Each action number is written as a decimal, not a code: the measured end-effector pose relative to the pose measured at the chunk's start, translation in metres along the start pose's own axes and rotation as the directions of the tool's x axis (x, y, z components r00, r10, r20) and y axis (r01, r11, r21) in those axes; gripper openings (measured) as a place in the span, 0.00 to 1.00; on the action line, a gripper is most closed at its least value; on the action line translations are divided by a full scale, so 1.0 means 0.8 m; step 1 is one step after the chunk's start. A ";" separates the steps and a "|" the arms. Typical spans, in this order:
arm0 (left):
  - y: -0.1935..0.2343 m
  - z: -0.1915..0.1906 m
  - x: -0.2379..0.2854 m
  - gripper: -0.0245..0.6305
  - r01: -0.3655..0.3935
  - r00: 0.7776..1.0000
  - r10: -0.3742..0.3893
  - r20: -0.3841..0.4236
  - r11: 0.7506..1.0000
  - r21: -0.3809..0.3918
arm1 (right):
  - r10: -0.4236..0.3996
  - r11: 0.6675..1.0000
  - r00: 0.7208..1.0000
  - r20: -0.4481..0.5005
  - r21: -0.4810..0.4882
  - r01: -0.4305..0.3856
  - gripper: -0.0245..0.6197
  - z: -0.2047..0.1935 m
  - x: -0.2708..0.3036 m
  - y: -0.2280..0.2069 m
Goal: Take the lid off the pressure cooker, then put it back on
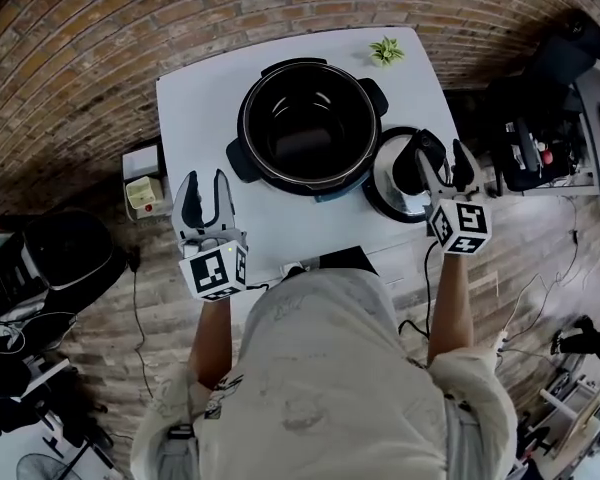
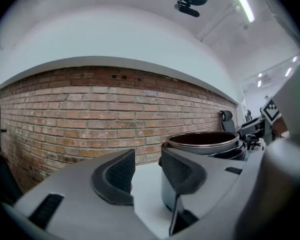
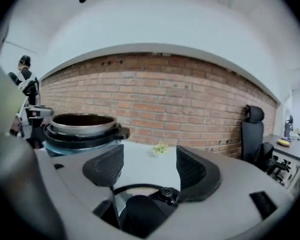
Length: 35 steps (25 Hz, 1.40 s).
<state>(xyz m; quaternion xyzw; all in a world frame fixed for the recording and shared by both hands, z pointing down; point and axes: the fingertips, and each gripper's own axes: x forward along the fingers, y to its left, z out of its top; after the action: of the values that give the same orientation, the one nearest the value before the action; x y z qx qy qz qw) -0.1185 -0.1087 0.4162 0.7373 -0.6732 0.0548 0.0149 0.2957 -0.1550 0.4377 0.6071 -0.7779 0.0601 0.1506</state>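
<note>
The black pressure cooker [image 1: 308, 126] stands lidless on the white table [image 1: 200, 108], its dark inner pot showing. Its lid [image 1: 388, 178] lies flat on the table just right of the pot. My right gripper [image 1: 442, 158] hovers above the lid, open, nothing between its pads. In the right gripper view the lid's black handle [image 3: 140, 206] sits below the jaws [image 3: 149, 166], with the cooker [image 3: 80, 129] off to the left. My left gripper [image 1: 204, 186] stays open and empty near the table's left front, left of the cooker [image 2: 205, 143], which shows right of the left gripper [image 2: 147, 171] in its own view.
A small green plant [image 1: 386, 51] sits at the table's far right corner. A brick wall runs behind the table. A beige box [image 1: 143, 190] stands on the floor at the left, dark equipment [image 1: 540, 148] at the right, and an office chair [image 3: 252, 134] beyond.
</note>
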 end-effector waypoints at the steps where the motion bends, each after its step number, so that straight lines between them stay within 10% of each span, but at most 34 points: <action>1: -0.001 -0.002 0.000 0.31 0.004 1.000 -0.004 0.000 1.000 -0.028 | -0.042 0.999 0.997 0.065 0.019 0.041 0.57 0.008 -0.007 -0.005; 8: 0.002 0.004 -0.001 0.31 -0.010 1.000 0.010 0.017 0.999 -0.031 | -0.096 0.982 0.982 0.165 0.175 0.067 0.57 0.013 -0.016 -0.012; 28: 0.002 0.006 0.002 0.31 -0.016 1.000 0.017 0.019 0.999 -0.050 | -0.068 0.985 0.987 0.145 0.166 0.043 0.57 0.014 -0.010 -0.016; 35: -0.002 0.002 0.013 0.31 0.079 0.997 -0.082 -0.002 0.966 -0.244 | -0.026 0.996 0.995 0.094 0.084 0.018 0.57 0.009 -0.004 -0.012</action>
<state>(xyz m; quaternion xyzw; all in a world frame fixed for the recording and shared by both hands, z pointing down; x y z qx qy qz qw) -0.1158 -0.1191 0.4159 0.7563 -0.6441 -0.0243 0.1118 0.3043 -0.1564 0.4289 0.6234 -0.7744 0.0616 0.0889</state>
